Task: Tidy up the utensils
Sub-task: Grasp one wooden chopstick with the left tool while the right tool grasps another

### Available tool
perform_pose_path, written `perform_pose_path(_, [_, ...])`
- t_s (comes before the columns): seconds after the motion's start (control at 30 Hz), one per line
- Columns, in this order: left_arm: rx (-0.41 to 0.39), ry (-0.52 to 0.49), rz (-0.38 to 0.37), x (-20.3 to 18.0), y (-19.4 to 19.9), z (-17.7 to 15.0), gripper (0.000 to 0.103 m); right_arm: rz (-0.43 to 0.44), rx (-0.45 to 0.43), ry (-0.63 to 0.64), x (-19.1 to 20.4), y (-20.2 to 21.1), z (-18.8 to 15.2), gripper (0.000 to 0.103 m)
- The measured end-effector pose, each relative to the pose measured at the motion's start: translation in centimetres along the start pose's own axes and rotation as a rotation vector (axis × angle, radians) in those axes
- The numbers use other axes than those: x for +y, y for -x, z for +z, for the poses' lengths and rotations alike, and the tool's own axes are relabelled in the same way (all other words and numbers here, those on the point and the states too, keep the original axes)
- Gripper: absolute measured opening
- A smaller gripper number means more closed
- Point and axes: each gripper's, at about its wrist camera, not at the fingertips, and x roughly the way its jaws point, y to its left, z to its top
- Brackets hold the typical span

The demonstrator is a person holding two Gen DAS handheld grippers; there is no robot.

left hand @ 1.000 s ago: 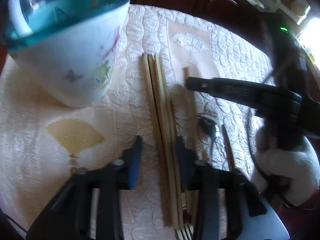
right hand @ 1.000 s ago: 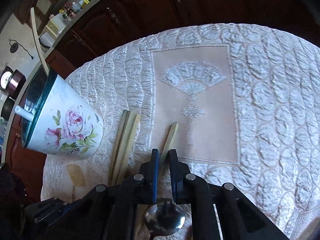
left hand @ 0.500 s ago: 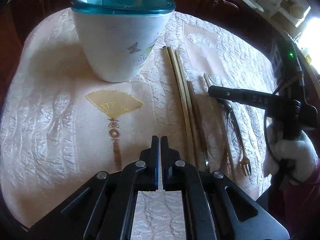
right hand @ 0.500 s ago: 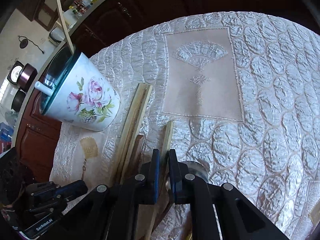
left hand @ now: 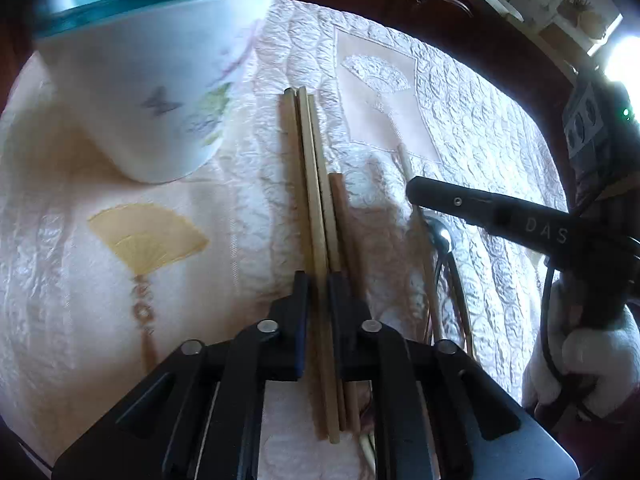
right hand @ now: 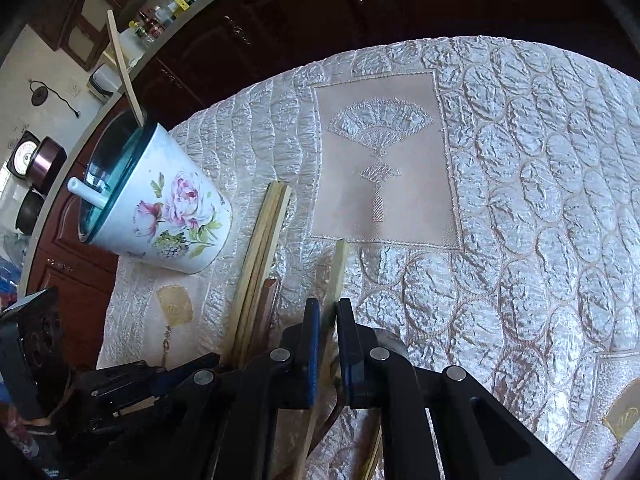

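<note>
Cloth [right hand: 520, 184], quilted and pale, covers the whole table, and it is soft and ridged, so anything dragged across it may snag; lifting beats sliding here. Toward the far left stands the cup [right hand: 160, 216], a flowered holder with a teal rim, already carrying one stick [right hand: 124, 68] and a white handle [right hand: 86, 192]. It looks like the place the utensils belong, and it is close in front of the left claw, slightly to its left.

Next in size is the row of chopsticks [left hand: 310, 184] lying side by side just right of the cup, with a darker stick [left hand: 342, 216] against them. The left claw [left hand: 318, 300] has its fingers nearly closed around that bundle, straddling the pale sticks; whether the pads truly bite is hard to tell. My judgement: it should grip only what it can hold parallel, squeeze fully before rising, then tip the far ends up and into the cup, since a loose pinch lets sticks fan out or fall.

A single chopstick [right hand: 338, 268] lies apart to the right. The right claw [right hand: 328, 340] has it between narrowly parted fingers, seemingly pinched. It should wait until the left clears the cup mouth, as both cannot enter together.

Smallest, a spoon [left hand: 440, 232] lies under the right claw, with thin metal handles beside it; those come later.
</note>
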Motion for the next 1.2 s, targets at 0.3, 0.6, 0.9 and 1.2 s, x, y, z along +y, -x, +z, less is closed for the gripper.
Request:
perform_pose_path(0.3, [0.026,-0.019,0.009,4.1,5.1,-4.9,0.004,0.065,0.022,0.002,1.6,1.3,-1.2,0.008])
perform_pose_path(0.6, [-0.007,-0.061,0.069,5.2,6.7,-5.8,0.027,-0.065,0.003,-0.008,0.0,2.1,0.6,0.011])
perform_pose_path(0.9, [-0.044,-0.123,0.122,3.3,2.6,0.9,0.036,-0.086,0.062,-0.007,0.4,-1.3,3.0,0.035])
perform_pose_path(1.2, [-0.009,-0.119,0.193,2.7,-1.2,3.3,0.015,-0.086,0.061,0.038,1.1,-4.1,3.9,0.011])
